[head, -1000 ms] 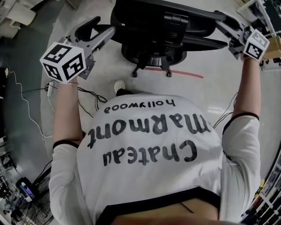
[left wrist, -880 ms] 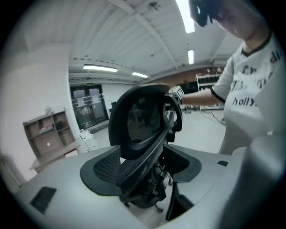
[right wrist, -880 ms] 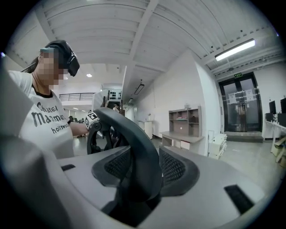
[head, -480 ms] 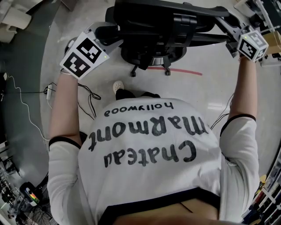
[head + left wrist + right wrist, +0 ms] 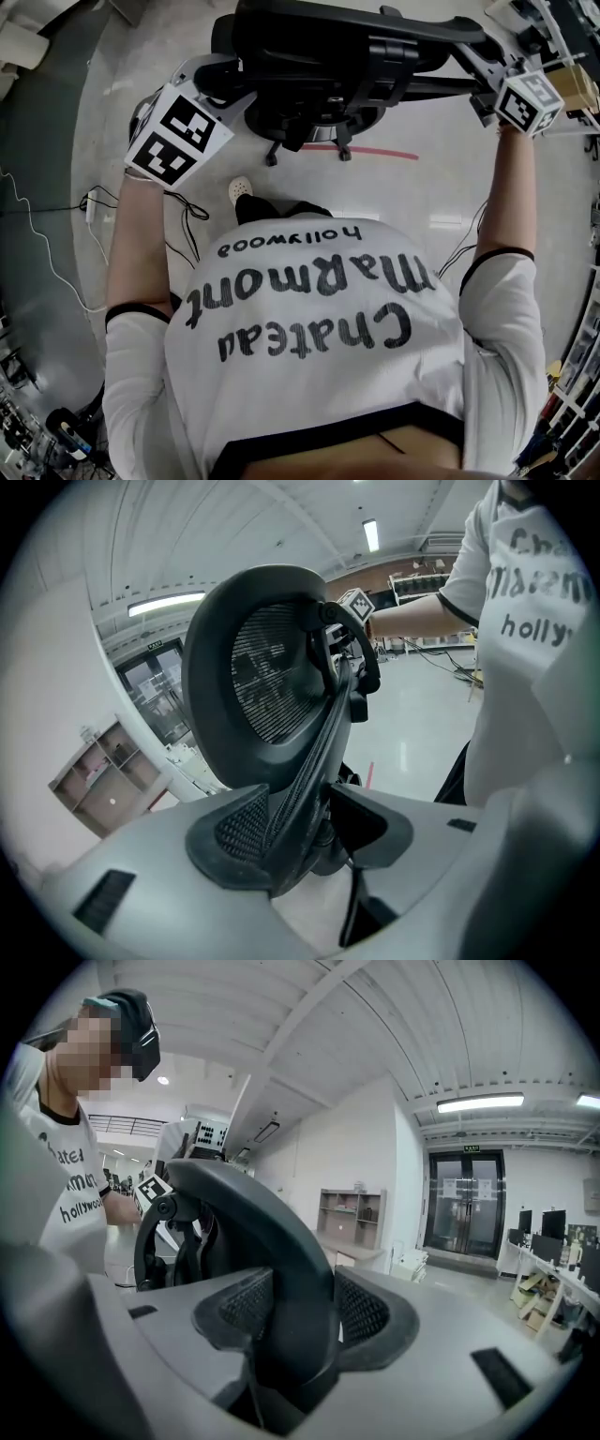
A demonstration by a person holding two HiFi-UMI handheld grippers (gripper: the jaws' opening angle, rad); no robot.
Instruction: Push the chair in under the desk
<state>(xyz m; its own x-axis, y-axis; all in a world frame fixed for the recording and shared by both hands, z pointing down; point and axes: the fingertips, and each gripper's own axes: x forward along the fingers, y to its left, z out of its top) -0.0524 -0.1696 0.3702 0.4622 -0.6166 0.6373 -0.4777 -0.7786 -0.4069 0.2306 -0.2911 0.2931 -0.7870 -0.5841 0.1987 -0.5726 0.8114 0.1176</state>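
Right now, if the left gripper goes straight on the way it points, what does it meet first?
The chair backrest: its edge already sits between the left gripper's pads, whose jaws have just been opening slightly. Pushed on, the rim would probably bottom out in the jaw throat.

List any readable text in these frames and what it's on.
"Chateau Marmont hollywood": on the person's white T-shirt, upside down in the head view.
Green sign above the doors: too small to read.
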